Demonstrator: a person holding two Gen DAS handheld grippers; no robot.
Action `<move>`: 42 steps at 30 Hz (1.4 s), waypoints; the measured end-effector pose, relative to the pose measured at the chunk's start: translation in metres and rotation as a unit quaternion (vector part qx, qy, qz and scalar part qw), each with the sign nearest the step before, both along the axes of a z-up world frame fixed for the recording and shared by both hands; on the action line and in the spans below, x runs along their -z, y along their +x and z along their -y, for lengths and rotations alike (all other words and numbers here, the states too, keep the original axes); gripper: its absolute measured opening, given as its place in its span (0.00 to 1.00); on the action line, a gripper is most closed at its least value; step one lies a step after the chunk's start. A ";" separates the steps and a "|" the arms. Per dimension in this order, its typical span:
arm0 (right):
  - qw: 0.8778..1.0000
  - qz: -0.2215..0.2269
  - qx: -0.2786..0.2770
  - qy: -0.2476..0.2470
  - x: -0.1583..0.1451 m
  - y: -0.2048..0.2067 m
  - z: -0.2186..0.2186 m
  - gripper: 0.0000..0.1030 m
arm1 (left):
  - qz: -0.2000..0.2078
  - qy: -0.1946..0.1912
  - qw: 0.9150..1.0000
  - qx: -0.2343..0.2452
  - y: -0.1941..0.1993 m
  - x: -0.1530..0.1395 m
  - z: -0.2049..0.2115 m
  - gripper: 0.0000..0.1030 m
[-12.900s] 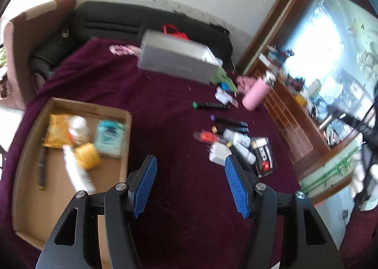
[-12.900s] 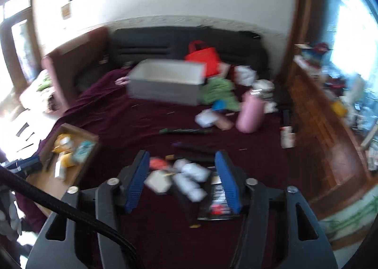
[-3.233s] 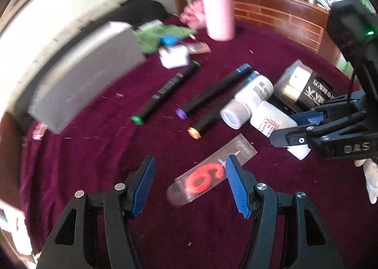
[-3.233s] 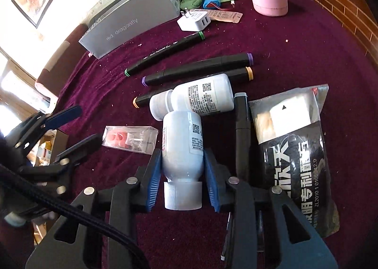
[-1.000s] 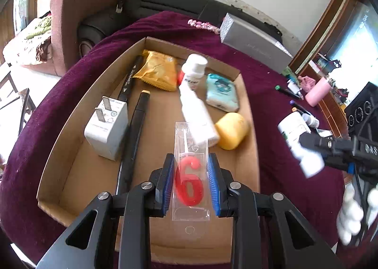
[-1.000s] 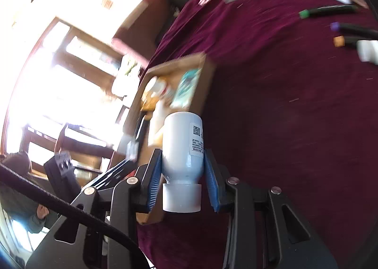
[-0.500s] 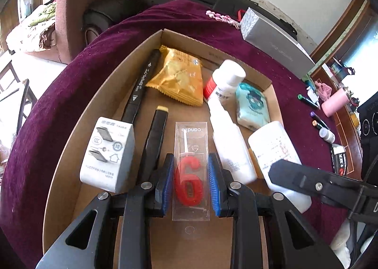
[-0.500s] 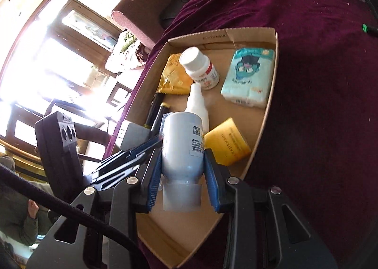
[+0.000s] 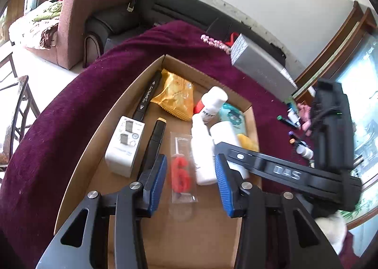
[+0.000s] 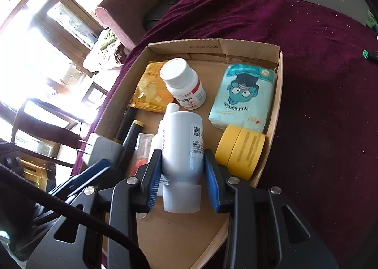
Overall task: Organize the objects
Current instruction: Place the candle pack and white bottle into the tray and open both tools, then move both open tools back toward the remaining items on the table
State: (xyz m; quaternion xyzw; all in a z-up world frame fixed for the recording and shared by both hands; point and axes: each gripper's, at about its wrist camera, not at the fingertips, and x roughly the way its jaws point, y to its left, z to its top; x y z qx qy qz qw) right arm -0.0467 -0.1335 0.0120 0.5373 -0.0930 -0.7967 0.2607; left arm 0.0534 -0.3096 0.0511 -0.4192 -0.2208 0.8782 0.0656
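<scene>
Left gripper (image 9: pixel 190 184) had jaws just opening, blue pads clear of the candle packet (image 9: pixel 182 173) — a clear sleeve with a red "6" — which lay released on the floor of the cardboard box (image 9: pixel 99 127) between the pads. Right gripper (image 10: pixel 182 181) was clenched on a white bottle (image 10: pixel 182 148), cap toward the camera, held low over the box beside the yellow tape roll (image 10: pixel 241 151). Step in hand, as I judged it: drop-off — candle placed, bottle about to go in. The next move probably called for lowering the bottle into the free gap near the tape roll and opening, while the left pulled back without dragging the packet; the two grippers were close, so a clash looked possible. Already in the box: white charger (image 9: pixel 125 143), black markers (image 9: pixel 153 148), yellow snack pack (image 9: pixel 177 99), pill bottle (image 10: pixel 184 84), spray bottle (image 9: pixel 202 151), tissue pack (image 10: pixel 243 96). The box sat on a surface draped in maroon cloth (image 10: pixel 319 80), with a grey box (image 9: pixel 262 70) farther back and more markers (image 9: pixel 287 121) and small items still loose far right. Room: brown armchair (image 9: pixel 94 9), black sofa behind, bright windows, wood trim.
</scene>
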 end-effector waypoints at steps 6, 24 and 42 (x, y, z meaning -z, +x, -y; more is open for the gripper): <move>1.000 -0.014 0.011 0.001 -0.007 0.002 -0.004 0.34 | -0.020 0.015 1.000 -0.014 0.016 -0.013 0.003 0.43; 0.988 -0.122 0.078 -0.050 -0.095 0.062 -0.136 0.57 | -0.168 -0.060 0.982 -0.055 0.077 -0.096 -0.043 0.56; 0.940 -0.322 0.113 -0.024 -0.173 0.148 -0.239 1.00 | -0.224 -0.173 0.958 0.042 0.061 -0.132 -0.189 0.99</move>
